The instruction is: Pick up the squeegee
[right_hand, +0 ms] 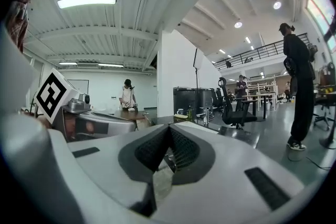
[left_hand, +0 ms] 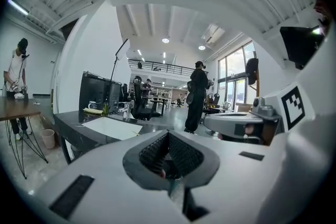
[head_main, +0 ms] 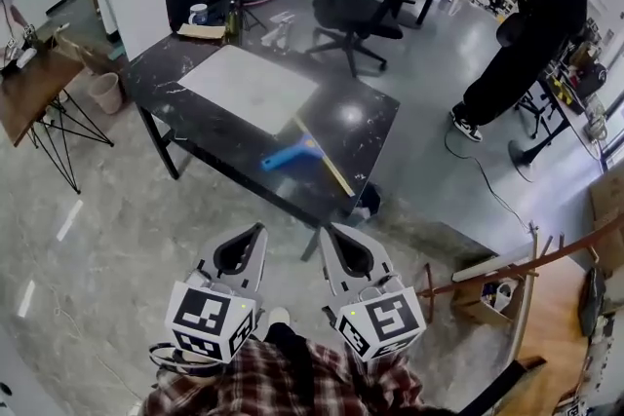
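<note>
Approach stage: both grippers empty, squeegee untouched on the desk.

Left gripper and right gripper sit side by side, close to the person's body, jaws pressed together with nothing between them (each gripper's own view shows the ribbed pads meeting). Likely a carrying posture, since both are over the floor, well apart from the desk. The squeegee lies flat by the desk's near edge, blue head toward the middle, pale handle running toward the near right corner. That edge faces the person, so it should be an easy reach. A white sheet covers the desk's middle, just beyond the squeegee. Jaws must open before any grasp.
</note>
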The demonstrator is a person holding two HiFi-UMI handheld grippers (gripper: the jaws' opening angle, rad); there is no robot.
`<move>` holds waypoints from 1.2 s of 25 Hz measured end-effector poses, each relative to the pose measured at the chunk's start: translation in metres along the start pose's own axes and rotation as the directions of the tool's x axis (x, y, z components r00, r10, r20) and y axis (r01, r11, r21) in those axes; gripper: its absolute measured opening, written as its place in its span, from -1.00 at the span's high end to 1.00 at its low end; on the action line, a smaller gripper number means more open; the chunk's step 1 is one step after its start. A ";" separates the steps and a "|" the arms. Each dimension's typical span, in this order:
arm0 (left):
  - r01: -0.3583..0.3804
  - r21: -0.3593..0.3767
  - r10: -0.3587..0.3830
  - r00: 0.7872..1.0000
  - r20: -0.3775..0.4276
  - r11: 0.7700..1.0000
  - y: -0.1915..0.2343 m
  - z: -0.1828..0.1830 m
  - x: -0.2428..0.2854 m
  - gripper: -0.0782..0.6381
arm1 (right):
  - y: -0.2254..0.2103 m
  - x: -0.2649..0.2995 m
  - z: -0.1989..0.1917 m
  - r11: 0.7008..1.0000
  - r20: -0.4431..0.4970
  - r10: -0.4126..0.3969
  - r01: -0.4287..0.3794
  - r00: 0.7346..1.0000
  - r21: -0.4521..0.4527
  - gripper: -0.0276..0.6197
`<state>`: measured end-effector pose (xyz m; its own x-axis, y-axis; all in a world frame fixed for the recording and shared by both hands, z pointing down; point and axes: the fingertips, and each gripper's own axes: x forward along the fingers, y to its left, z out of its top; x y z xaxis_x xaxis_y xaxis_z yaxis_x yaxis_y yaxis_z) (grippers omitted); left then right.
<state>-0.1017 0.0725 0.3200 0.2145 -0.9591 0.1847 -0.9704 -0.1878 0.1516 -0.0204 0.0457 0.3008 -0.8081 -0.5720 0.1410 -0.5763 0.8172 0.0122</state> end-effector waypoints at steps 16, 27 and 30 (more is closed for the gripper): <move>0.101 -0.007 -0.101 0.991 -0.087 0.995 0.070 0.020 0.190 0.75 | -0.136 0.130 -0.005 0.993 -0.045 -0.095 0.098 0.994 0.071 0.88; 0.304 0.019 -0.298 0.944 -0.142 0.953 0.122 0.051 0.307 0.75 | -0.210 0.223 0.011 0.952 -0.064 -0.282 0.287 0.957 0.102 0.88; 0.349 0.016 -0.341 0.923 -0.178 0.937 0.119 0.043 0.321 0.75 | -0.220 0.223 0.004 0.936 -0.082 -0.324 0.332 0.942 0.118 0.88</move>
<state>-0.1530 -0.2671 0.3561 0.5486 -0.7835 0.2919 -0.8361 -0.5144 0.1905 -0.0746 -0.2615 0.3257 -0.5648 -0.7980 0.2103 -0.8220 0.5665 -0.0582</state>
